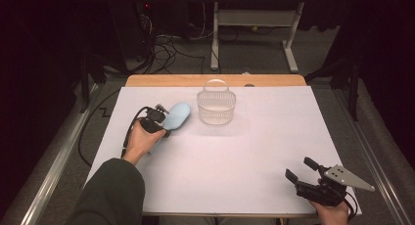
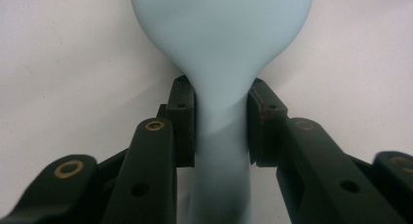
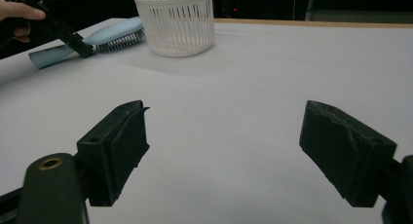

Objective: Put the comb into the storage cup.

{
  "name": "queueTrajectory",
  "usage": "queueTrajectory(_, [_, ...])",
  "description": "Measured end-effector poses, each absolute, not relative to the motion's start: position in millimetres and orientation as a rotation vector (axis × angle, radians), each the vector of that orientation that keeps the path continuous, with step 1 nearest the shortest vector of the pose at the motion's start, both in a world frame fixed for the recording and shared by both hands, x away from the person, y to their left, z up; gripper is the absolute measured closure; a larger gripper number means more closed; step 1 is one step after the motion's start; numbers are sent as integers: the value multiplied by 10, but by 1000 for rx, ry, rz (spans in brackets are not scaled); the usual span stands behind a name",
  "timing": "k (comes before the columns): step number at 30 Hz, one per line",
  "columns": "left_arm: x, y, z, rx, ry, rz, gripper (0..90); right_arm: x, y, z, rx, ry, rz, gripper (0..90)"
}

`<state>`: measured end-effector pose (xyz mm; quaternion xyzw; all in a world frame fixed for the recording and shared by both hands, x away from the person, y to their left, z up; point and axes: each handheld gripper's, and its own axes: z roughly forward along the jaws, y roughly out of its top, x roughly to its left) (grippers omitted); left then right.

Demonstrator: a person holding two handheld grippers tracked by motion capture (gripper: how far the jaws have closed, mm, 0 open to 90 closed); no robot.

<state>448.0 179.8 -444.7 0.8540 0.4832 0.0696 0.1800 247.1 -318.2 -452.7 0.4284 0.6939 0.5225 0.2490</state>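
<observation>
A light blue hairbrush lies low on the white sheet, left of a white slotted basket with a hoop handle. My left gripper is shut on the brush's narrow neck, both pads pressed against it, the wide head beyond the jaws. In the right gripper view the brush shows its bristles facing down and toward the basket. My right gripper hovers near the front right corner, open, with nothing between its fingers.
A white sheet covers the table, with a wooden strip along the far edge. Cables and a desk frame stand on the floor behind. Metal rails run along both sides.
</observation>
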Motion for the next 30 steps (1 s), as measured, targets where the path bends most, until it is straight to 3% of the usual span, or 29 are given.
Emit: queueTrajectory(30, [4371, 1924, -4306, 2317, 1352, 263, 693, 2472, -3183, -4528, 1168, 1888, 1417, 183])
